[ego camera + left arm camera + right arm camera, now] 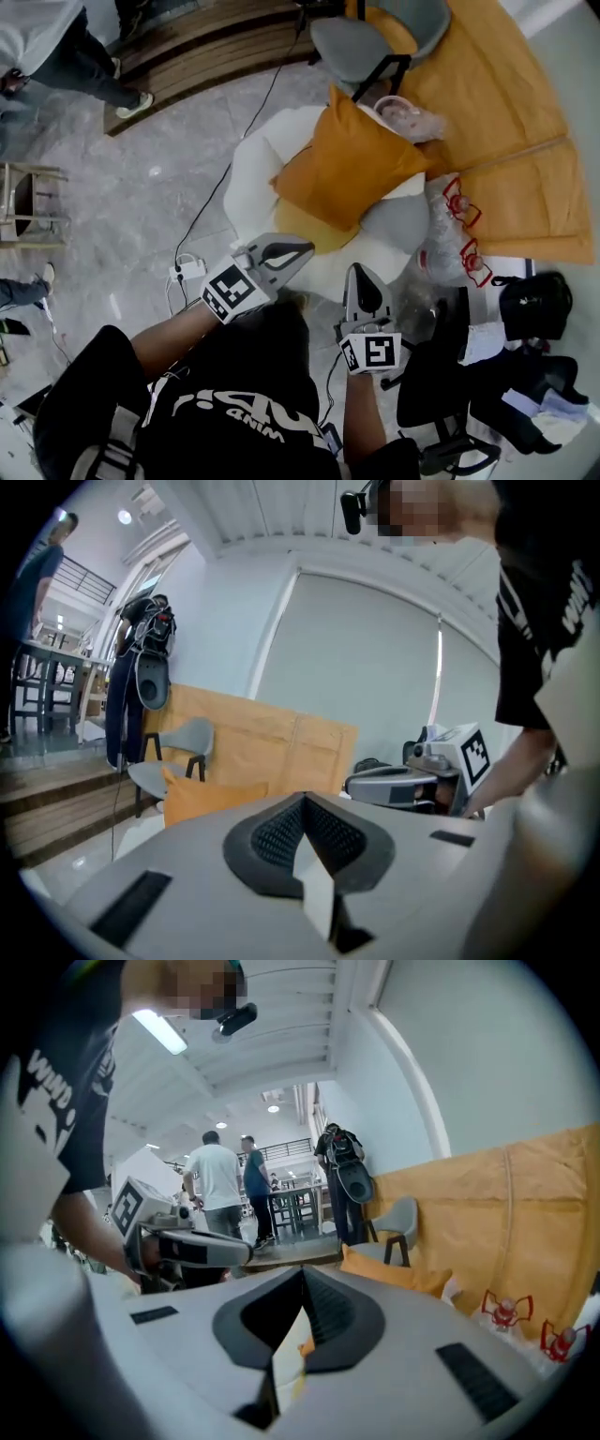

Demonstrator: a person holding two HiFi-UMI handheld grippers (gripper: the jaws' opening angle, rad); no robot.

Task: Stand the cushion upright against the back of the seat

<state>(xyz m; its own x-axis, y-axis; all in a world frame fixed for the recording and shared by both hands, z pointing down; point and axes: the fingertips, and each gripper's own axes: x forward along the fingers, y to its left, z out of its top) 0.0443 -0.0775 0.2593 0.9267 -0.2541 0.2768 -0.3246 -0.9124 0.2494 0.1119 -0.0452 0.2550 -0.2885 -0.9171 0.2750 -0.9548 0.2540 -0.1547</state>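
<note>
An orange cushion (347, 164) stands on edge on the white upholstered seat (253, 169), leaning against its far side with one corner up. Both grippers are held up in front of the seat, apart from the cushion. My left gripper (305, 248) is shut with nothing between its jaws; my right gripper (359, 274) beside it is shut and empty too. In the left gripper view the closed jaws (305, 803) point over the cushion (211, 799). The right gripper view shows its closed jaws (302, 1279), the cushion (394, 1274) behind them and the left gripper (187, 1246).
A grey chair (366, 47) and brown cardboard sheets (506, 112) stand behind the seat. Wrapped water bottles (455, 234) lie at its right, a black office chair (441, 375) nearer me. A power strip with cable (187, 270) lies on the floor at the left. People stand at upper left (56, 56).
</note>
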